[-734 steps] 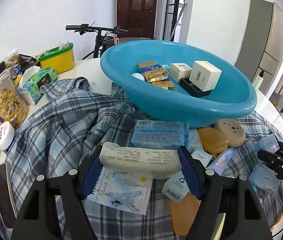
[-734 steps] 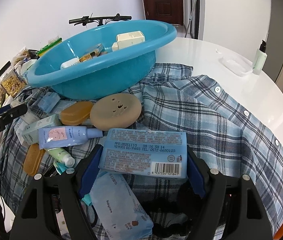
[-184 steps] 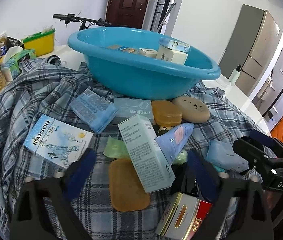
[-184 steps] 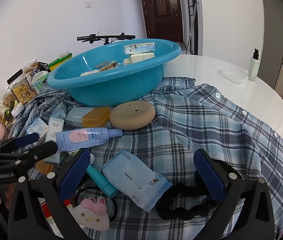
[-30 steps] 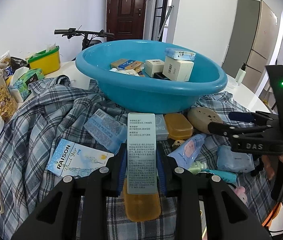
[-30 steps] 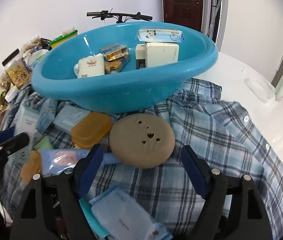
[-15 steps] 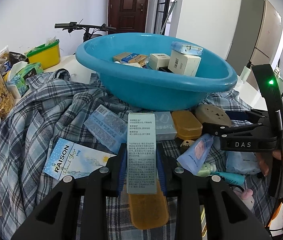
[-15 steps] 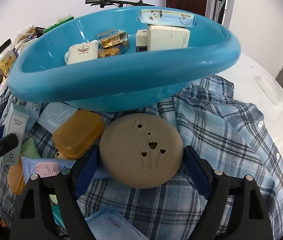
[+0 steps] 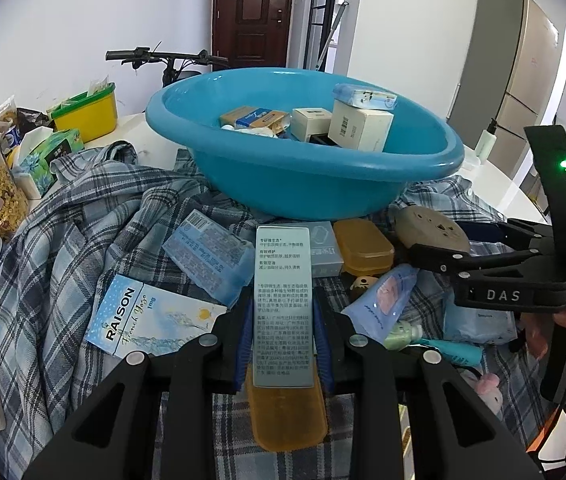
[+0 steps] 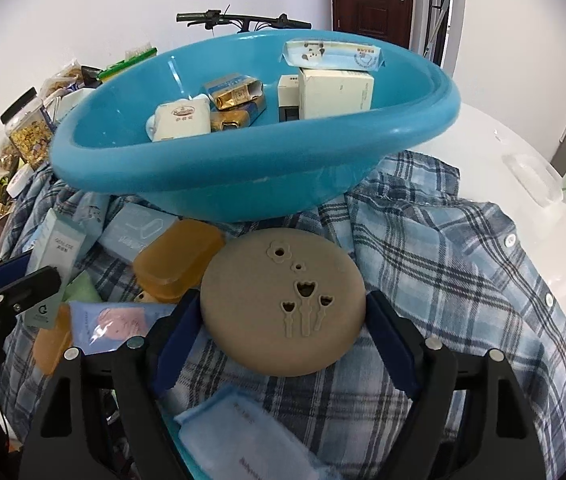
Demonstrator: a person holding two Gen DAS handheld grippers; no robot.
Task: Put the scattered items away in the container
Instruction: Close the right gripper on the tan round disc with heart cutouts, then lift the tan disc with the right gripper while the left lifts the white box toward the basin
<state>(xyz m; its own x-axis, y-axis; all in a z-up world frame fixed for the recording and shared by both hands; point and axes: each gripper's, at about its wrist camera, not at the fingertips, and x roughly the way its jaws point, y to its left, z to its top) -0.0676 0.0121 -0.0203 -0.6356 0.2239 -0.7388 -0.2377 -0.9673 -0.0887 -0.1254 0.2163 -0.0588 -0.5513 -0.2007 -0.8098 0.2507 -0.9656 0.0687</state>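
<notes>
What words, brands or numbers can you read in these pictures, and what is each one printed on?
"RAISON", with "1mg": the blue flat box lying on the plaid shirt.
"DAS": the side of the right gripper.
"Babycare": the blue wipes pack, faint.
"GENLESE": the tall box clamped in the left gripper; its Chinese print is too small to read.
Barcodes and labels inside the blue basin: too small or blurred.
</notes>
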